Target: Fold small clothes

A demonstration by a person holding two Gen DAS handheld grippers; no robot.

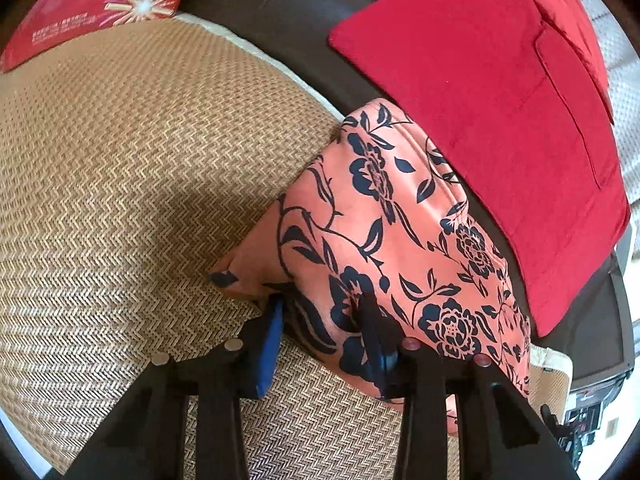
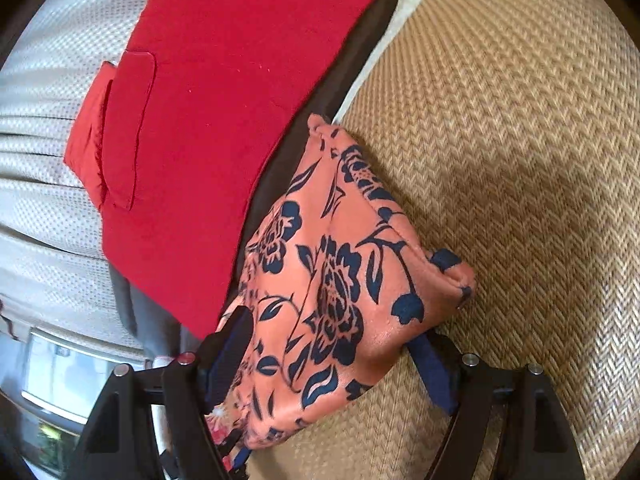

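Black claw arms fill the bottom of the left wrist view, and the left claw [image 1: 324,316] pinches a fold of the pink flowered cloth [image 1: 384,216], its fingers closed on the fabric. That cloth lies bunched on the woven mat [image 1: 120,152], one side under the folded red cloth [image 1: 480,112]. A good fold probably needs both edges gripped evenly and lifted together.

From the right wrist view, the right claw [image 2: 332,352] stands wide apart around the same flowered cloth, a finger [image 2: 232,344] at each side; whether the pads press on it I cannot tell.
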